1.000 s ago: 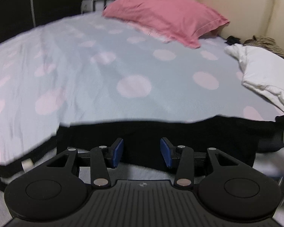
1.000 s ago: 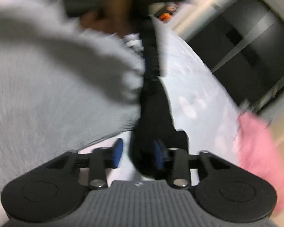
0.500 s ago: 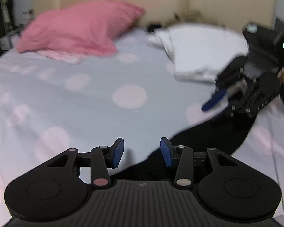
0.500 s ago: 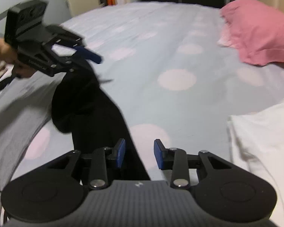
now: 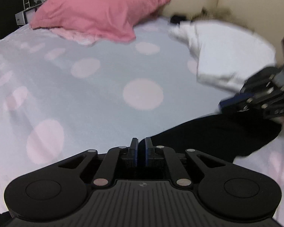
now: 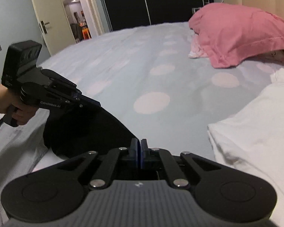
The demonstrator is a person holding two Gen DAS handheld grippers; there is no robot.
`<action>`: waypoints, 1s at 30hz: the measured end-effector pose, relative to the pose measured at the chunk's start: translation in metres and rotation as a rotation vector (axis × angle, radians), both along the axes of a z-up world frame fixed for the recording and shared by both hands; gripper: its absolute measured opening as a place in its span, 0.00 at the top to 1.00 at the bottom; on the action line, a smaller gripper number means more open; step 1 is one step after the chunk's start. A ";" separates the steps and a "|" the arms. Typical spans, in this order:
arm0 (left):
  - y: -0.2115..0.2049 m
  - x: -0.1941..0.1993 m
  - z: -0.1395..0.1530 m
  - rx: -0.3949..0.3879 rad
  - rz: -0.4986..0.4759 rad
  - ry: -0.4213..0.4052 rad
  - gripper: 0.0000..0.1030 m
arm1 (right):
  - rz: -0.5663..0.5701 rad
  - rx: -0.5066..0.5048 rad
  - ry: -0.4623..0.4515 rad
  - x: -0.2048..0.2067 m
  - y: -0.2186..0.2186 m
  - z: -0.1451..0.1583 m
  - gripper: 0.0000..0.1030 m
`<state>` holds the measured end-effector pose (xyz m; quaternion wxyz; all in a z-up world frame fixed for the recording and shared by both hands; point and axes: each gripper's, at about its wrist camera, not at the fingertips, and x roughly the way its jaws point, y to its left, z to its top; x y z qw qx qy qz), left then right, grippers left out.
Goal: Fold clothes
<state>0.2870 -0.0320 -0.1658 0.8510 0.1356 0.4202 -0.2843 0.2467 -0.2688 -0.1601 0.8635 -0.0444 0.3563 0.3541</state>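
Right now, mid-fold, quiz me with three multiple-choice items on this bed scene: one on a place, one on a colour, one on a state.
1. Where does the white garment lie, seen from the right wrist?
A. right of the black garment
B. on the pillow
C. under the black garment

2. What colour is the pillow?
A. green
B. pink
C. yellow

3. How do the jaws of the left hand-held gripper stand?
A. wide open
B. nearly together at the black garment's edge
C. clamped on the pillow

Answers:
1 A: the white cloth fills the right side, with bare bedsheet between it and the black one.
2 B: it is plainly pink in both views.
3 B: only a thin slit shows between the blue pads, which have just been closing; whether cloth is pinched, I cannot tell.
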 end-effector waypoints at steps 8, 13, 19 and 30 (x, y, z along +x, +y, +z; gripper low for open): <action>0.020 0.005 0.029 -0.104 0.261 -0.093 0.83 | -0.145 -0.048 -0.093 -0.061 -0.063 0.028 0.66; 0.035 -0.018 0.049 -0.335 0.291 -0.064 0.81 | -0.065 -0.220 -0.162 -0.123 -0.081 0.023 0.66; 0.029 -0.097 0.040 -0.440 0.207 0.004 0.81 | 0.013 -0.464 -0.239 -0.145 -0.059 -0.014 0.68; 0.065 -0.188 0.005 -0.500 0.300 0.136 0.80 | -0.057 -0.661 -0.377 -0.188 -0.076 0.038 0.86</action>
